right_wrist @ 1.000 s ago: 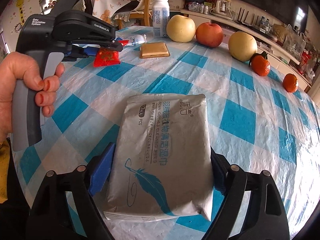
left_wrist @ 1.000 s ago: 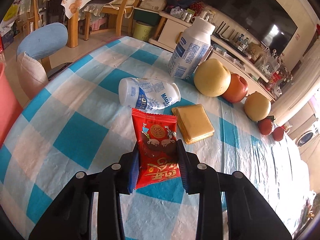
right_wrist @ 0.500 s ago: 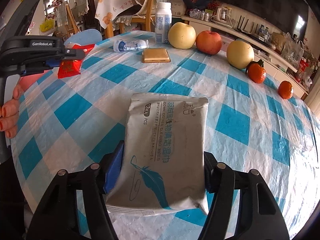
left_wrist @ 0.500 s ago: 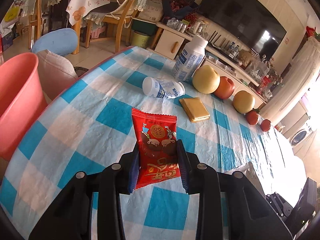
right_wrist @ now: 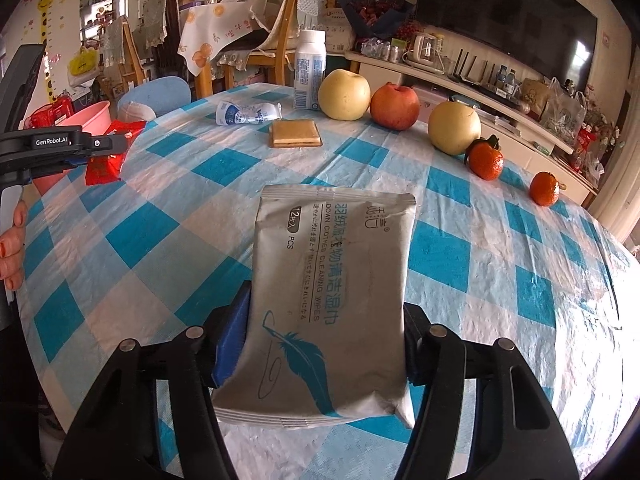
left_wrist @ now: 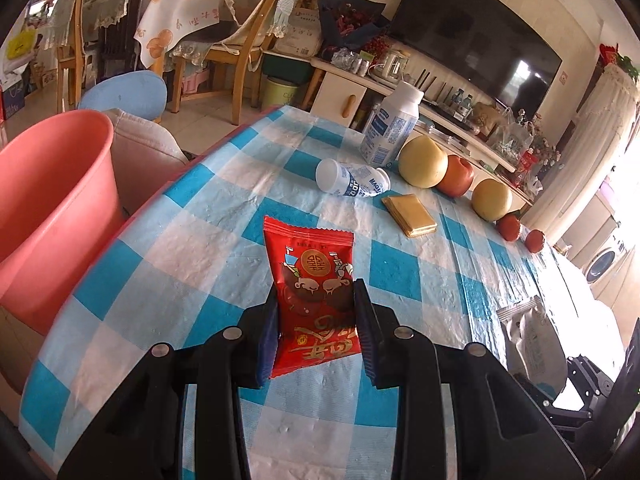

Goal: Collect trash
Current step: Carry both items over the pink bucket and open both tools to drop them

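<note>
From the left wrist, your left gripper is clamped on the red snack packet, lifted above the table, with the pink bin off to its left; I judge nothing binned yet, and a toppled small bottle is left lying ahead

From the right wrist, your right gripper has its jaws closed against the sides of the grey wipes pack, which juts forward between the fingers; the bin sits far left past your other tool

Glossy red foil wrapper; matt grey pouch.
</note>
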